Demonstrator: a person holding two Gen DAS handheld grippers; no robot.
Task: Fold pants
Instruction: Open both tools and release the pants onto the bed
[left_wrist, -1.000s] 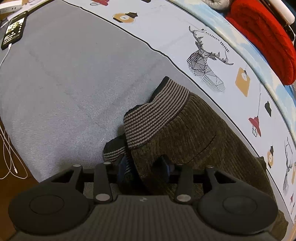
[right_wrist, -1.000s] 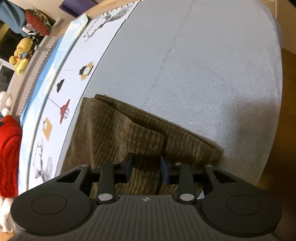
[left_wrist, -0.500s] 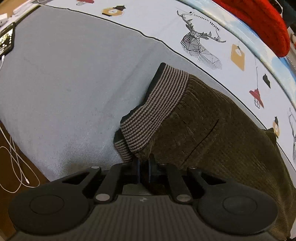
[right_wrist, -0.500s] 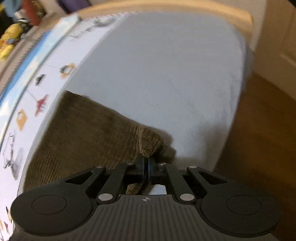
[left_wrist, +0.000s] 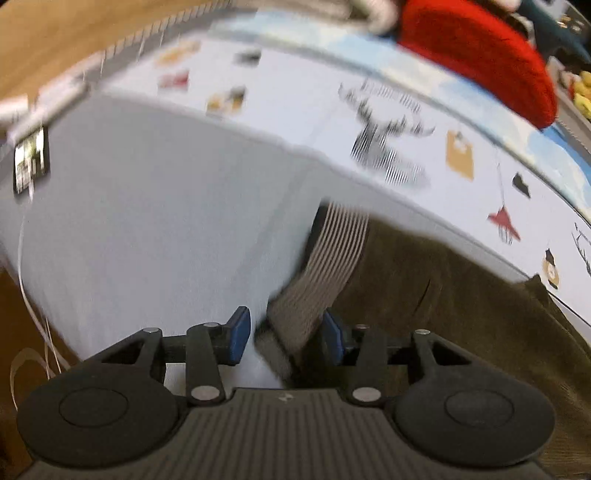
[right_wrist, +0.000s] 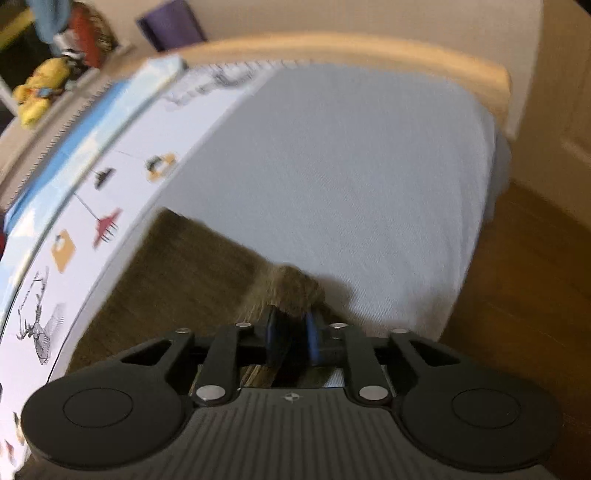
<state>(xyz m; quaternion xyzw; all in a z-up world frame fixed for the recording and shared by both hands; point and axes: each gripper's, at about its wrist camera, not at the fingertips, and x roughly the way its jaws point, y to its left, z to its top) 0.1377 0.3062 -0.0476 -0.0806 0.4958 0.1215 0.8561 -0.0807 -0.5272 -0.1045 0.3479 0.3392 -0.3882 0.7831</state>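
The dark olive-brown corduroy pants (left_wrist: 443, 295) lie on the pale grey bed sheet (left_wrist: 155, 229), along the near side of a white printed cover with deer and lantern motifs (left_wrist: 388, 147) that runs across the far part of the bed. In the left wrist view, the grey-and-brown striped ribbed waistband (left_wrist: 332, 254) forms the left end of the pants and runs down toward the camera. The left gripper (left_wrist: 283, 334) hangs over that end with its blue-padded jaws opening; they stand clearly apart, the waistband's lower end lies between them, and the left pad has bare sheet beside it, so nothing is pinched. The frame is blurred, so whether the right pad brushes the cloth is unclear.

In the right wrist view, the pants (right_wrist: 177, 280) spread leftward from the gripper up to the edge of the printed cover. The right gripper (right_wrist: 291, 338) has its jaws opening but only narrowly parted, with a bunched fold of corduroy (right_wrist: 291, 288) between and just beyond the pads; blur hides whether the pads press on it.

A dark phone with a lit screen (left_wrist: 31, 158) lies at the far left of the sheet, and a red knitted item (left_wrist: 480, 59) sits beyond the cover. A yellow soft toy (right_wrist: 37, 92) rests at far left, and wooden floor (right_wrist: 517, 295) shows to the right of the bed
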